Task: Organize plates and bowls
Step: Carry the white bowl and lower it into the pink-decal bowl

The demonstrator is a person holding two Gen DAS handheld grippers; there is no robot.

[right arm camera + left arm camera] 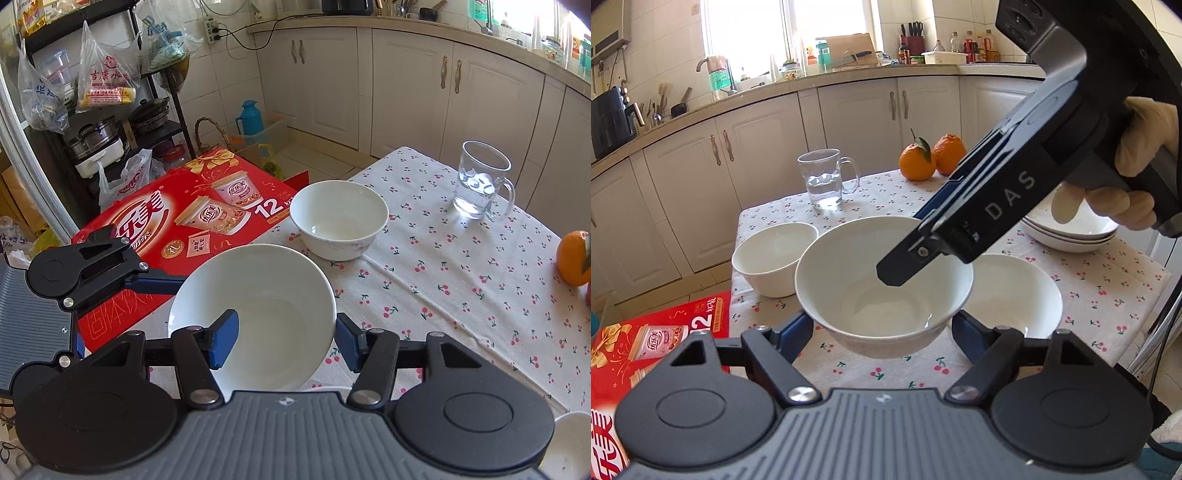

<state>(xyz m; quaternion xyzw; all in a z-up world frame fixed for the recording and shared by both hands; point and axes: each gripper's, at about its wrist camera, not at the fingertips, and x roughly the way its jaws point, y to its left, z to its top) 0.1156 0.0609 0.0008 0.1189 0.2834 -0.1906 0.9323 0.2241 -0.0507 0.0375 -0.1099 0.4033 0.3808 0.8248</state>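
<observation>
Bowl status, left wrist view: you are holding the centre bowl [884, 280] in the left hand-held gripper [882, 328]. Its two blue pads are pressing against opposite sides of the lower wall, at 9 and 3 o'clock of the bowl. The bowl is sitting slightly raised over the counter [1108, 295], which is wearing a cherry-print cloth.

You are bringing the right hand-held gripper [905, 247] in from 2 o'clock. Its fingers are straddling the far rim, one inside the bowl and one outside. In the right wrist view the inner pad is standing well clear of the wall, so this hand-held gripper is standing open and is not clamping anything.

Surrounding items, read from the centre bowl:
- A second bowl [774, 258] is resting at 10 o'clock, near the counter edge.
- A third bowl [1015, 295] is sitting at 3 o'clock, partly hidden behind the centre bowl.
- A stack of plates [1071, 236] is lying at 2 o'clock, under your gloved right hand [1137, 147].
- A glass mug [825, 181] holding water is standing at 11 o'clock.
- Two oranges [931, 155] are sitting at 1 o'clock, touching each other.
- A red carton [665, 332] is lying at 8 o'clock, off the counter.
</observation>
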